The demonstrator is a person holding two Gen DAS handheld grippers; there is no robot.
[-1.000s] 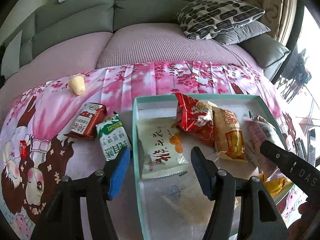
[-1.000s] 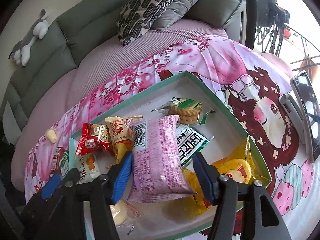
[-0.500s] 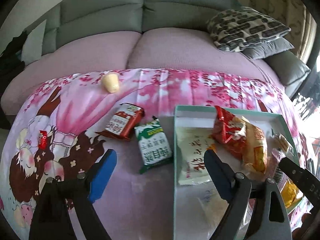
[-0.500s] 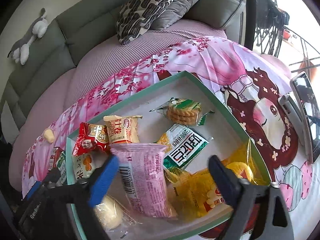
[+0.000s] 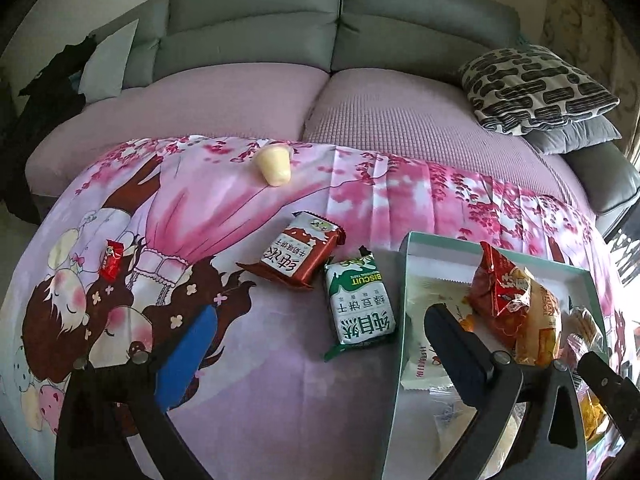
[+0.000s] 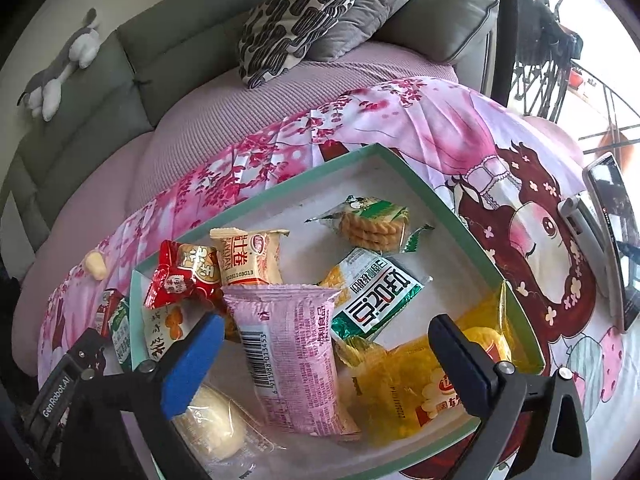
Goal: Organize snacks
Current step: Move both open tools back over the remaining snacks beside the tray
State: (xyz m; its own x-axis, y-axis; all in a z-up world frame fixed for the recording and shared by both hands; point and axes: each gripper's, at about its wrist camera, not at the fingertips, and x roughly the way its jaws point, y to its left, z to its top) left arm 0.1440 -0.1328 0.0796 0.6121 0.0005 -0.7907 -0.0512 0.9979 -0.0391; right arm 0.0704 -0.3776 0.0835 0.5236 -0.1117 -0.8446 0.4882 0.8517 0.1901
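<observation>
A teal box (image 6: 440,196) on the pink cloth holds several snack packets. Among them a pink packet (image 6: 292,356) lies loose on the pile. My right gripper (image 6: 326,320) hangs above it, jaws opening, pads clear of the packet. My left gripper (image 5: 320,310) is over the cloth left of the box (image 5: 404,280), jaws opening with nothing held. Ahead of it on the cloth lie a green biscuit packet (image 5: 362,304), a red-brown packet (image 5: 294,254), a yellow jelly cup (image 5: 274,166) and a small red candy (image 5: 112,258).
A grey sofa (image 5: 256,32) with pink seat covers runs behind the table, with patterned cushions (image 5: 532,84) at its right end. A phone on a stand (image 6: 608,240) sits right of the box. A plush toy (image 6: 60,68) lies on the sofa back.
Both grippers' jaws have spread wide. The pink packet left the right gripper's pads and dropped onto the pile in the box. The left gripper swung left, from over the box to over the cloth.
</observation>
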